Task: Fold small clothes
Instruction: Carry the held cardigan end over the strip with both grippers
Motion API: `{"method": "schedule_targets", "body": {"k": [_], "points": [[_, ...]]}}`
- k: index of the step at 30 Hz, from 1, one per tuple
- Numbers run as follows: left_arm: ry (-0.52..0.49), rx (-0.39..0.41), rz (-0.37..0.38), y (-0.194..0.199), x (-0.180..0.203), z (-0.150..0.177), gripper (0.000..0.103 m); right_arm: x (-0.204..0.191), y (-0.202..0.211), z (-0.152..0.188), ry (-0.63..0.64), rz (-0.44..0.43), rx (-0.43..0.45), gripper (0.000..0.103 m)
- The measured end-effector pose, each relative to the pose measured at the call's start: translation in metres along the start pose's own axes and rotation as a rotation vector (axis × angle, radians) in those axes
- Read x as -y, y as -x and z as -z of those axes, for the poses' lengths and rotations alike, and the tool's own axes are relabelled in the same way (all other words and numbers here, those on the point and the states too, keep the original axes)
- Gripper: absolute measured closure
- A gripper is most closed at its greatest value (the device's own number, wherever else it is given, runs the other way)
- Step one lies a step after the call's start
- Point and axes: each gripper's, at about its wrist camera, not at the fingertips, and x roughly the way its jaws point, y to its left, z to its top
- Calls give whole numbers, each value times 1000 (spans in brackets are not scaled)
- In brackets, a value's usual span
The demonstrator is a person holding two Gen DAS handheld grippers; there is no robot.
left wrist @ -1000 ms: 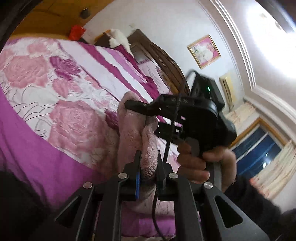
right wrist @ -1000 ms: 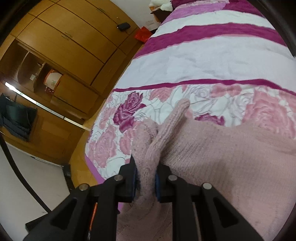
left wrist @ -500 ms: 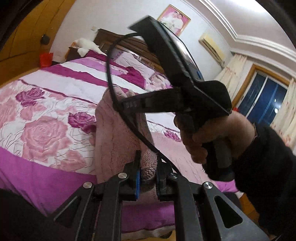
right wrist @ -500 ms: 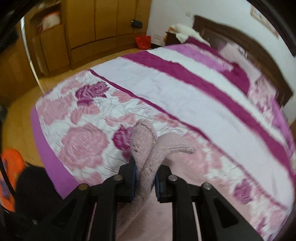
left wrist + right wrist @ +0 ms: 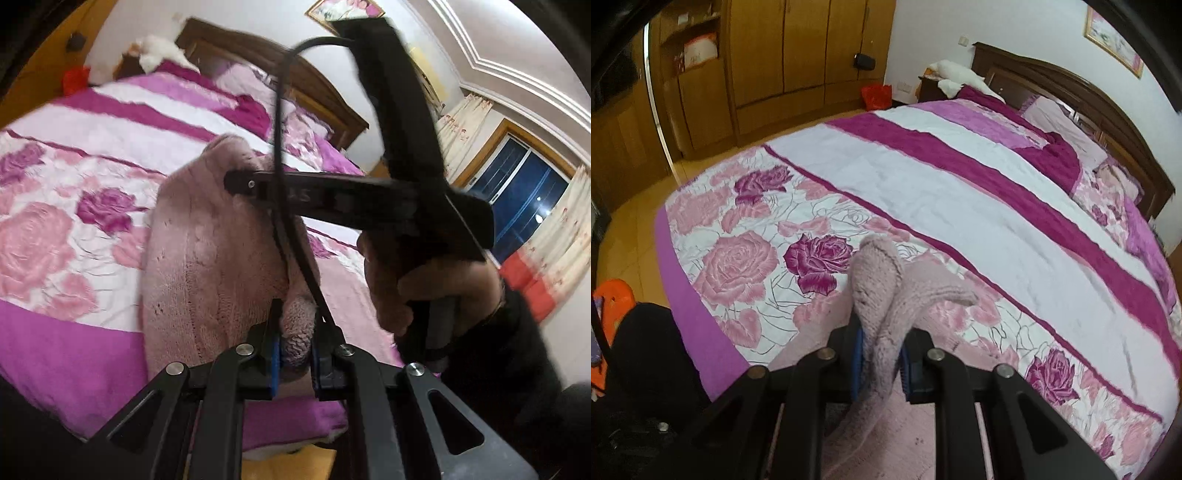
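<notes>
Left claw [image 5: 294, 352] clamped on pink knit garment [image 5: 207, 266], right claw [image 5: 881, 363] likewise — above bedspread [image 5: 960, 192]

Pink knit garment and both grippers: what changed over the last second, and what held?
Both grippers rolled and rose, lifting the pink knit garment off the floral bedspread; the views swung from the wardrobe side toward the headboard. Unchanged: the left gripper and right gripper stay clamped on the knit, nothing released.
</notes>
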Motion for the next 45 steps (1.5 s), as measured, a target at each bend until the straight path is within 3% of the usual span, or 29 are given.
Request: {"method": "schedule_targets", "body": {"k": [8, 13, 21, 31, 45], "points": [[-124, -65, -76, -31, 39, -4, 103, 48, 21, 27, -64, -90, 132, 87], [-204, -140, -159, -59, 61, 2, 103, 74, 13, 50, -180, -240, 202, 87], [-246, -169, -203, -83, 85, 12, 103, 121, 1, 84, -325, -345, 179, 87], [-351, -151, -233, -98, 120, 20, 103, 143, 20, 108, -394, -357, 239, 87], [-418, -175, -199, -118, 155, 30, 103, 177, 49, 144, -471, -331, 278, 87]]}}
